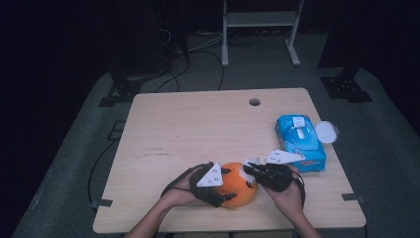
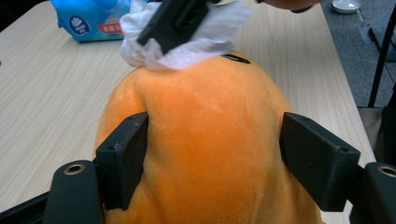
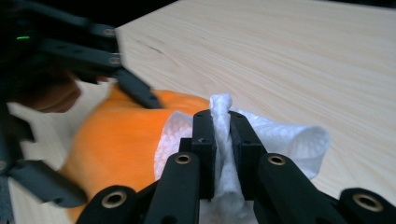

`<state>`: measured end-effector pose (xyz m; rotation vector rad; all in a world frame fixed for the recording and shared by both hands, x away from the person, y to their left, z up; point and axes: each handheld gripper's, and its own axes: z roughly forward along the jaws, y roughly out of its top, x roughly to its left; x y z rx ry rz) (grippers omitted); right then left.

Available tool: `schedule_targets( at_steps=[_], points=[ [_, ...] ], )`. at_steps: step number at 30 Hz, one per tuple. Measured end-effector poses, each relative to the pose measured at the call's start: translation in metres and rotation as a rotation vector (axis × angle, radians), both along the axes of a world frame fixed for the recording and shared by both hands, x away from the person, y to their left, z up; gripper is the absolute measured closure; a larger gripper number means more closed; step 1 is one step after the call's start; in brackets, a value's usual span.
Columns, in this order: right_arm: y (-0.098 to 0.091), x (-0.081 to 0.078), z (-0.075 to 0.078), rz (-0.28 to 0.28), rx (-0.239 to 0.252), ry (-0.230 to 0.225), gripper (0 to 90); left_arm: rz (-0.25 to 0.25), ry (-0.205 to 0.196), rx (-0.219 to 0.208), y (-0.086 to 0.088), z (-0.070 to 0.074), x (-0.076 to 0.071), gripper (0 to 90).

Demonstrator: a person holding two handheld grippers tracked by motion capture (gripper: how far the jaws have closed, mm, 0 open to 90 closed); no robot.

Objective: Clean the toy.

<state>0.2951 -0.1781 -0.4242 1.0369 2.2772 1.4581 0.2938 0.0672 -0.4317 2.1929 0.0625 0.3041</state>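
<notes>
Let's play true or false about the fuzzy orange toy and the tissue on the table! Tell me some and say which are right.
1. The left gripper has its jaws around the round orange plush toy. True.
2. The right gripper pinches a crumpled white wet wipe. True.
3. The blue wipes packet lies on the floor. False: it lies on the light wooden table.
4. The wipe is far from the toy. False: it rests against the toy.

The blue wipes pack carries a round dark-blue logo and a red strip of print, both too blurred to read.
</notes>
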Motion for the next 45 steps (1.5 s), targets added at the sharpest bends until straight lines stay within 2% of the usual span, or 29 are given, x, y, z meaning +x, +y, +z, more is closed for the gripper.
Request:
schedule_targets(
  at_steps=[2, 3, 7, 9, 10, 11, 13, 14, 18, 20, 22, 23, 25, 26, 29, 31, 33, 35, 37, 40, 43, 45],
  points=[
    [-0.001, 0.000, 0.001, -0.004, 0.023, 0.010, 81.9, -0.023, -0.018, 0.016, -0.003, 0.001, -0.004, 25.3],
    [0.007, -0.003, 0.006, 0.018, 0.024, -0.012, 81.8, -0.040, -0.027, 0.022, -0.005, 0.001, -0.006, 25.1],
    [0.014, -0.003, 0.007, 0.040, 0.007, -0.027, 81.5, -0.048, -0.026, 0.023, -0.005, 0.001, -0.006, 24.9],
    [0.009, 0.000, 0.004, 0.036, 0.014, -0.010, 81.7, -0.053, -0.021, 0.012, -0.004, 0.000, -0.005, 25.0],
    [0.002, 0.003, 0.002, 0.012, 0.006, 0.004, 81.8, -0.063, -0.028, 0.017, -0.006, 0.000, -0.005, 25.0],
    [-0.001, 0.004, 0.001, 0.004, 0.020, 0.017, 81.8, -0.063, -0.028, 0.017, -0.006, 0.000, -0.005, 24.9],
    [-0.001, 0.004, 0.001, 0.001, 0.031, 0.020, 81.8, -0.076, -0.038, 0.022, -0.008, 0.000, -0.007, 24.8],
    [0.004, 0.000, 0.005, 0.011, 0.036, 0.003, 81.7, -0.098, -0.047, 0.022, -0.009, 0.000, -0.009, 24.3],
    [0.012, -0.004, 0.008, 0.035, 0.021, -0.017, 81.8, -0.099, -0.051, 0.028, -0.008, -0.001, -0.010, 23.4],
    [0.006, 0.001, 0.004, 0.026, 0.015, -0.002, 81.9, -0.068, -0.029, 0.024, -0.006, -0.001, -0.007, 23.5],
    [0.003, 0.003, 0.002, 0.011, 0.005, 0.002, 81.9, -0.062, -0.025, 0.028, -0.005, -0.001, -0.005, 23.7],
    [-0.006, 0.006, -0.003, -0.013, 0.011, 0.033, 81.9, -0.052, -0.012, 0.022, -0.003, -0.001, -0.002, 24.0],
    [-0.012, 0.007, -0.007, -0.028, 0.004, 0.042, 82.0, -0.016, 0.036, 0.001, 0.007, -0.004, 0.008, 24.3],
    [-0.013, 0.006, -0.007, -0.029, 0.001, 0.043, 82.0, -0.016, 0.036, 0.001, 0.007, -0.004, 0.008, 24.3],
    [-0.012, 0.003, -0.005, -0.024, 0.010, 0.039, 82.1, 0.033, 0.086, -0.028, 0.020, -0.007, 0.018, 24.3],
    [-0.004, -0.005, 0.001, 0.007, 0.011, 0.010, 82.0, 0.059, 0.112, -0.053, 0.027, -0.009, 0.024, 24.4],
    [-0.003, -0.006, 0.002, 0.010, 0.007, 0.003, 82.0, 0.076, 0.147, -0.080, 0.033, -0.012, 0.029, 24.3],
    [-0.004, -0.004, -0.001, 0.006, 0.004, 0.011, 82.0, 0.099, 0.177, -0.100, 0.035, -0.013, 0.033, 24.3],
    [-0.011, 0.000, -0.008, -0.027, -0.025, 0.033, 82.1, 0.111, 0.198, -0.111, 0.036, -0.014, 0.037, 24.3],
    [-0.011, -0.001, -0.009, -0.024, -0.015, 0.044, 82.2, 0.121, 0.212, -0.116, 0.037, -0.014, 0.040, 24.3],
    [-0.001, -0.011, 0.000, 0.011, -0.010, 0.006, 82.3, 0.134, 0.217, -0.118, 0.038, -0.015, 0.041, 24.2],
    [0.006, -0.018, 0.007, 0.057, 0.004, -0.023, 82.3, 0.140, 0.227, -0.126, 0.038, -0.015, 0.042, 24.1]
  ],
)
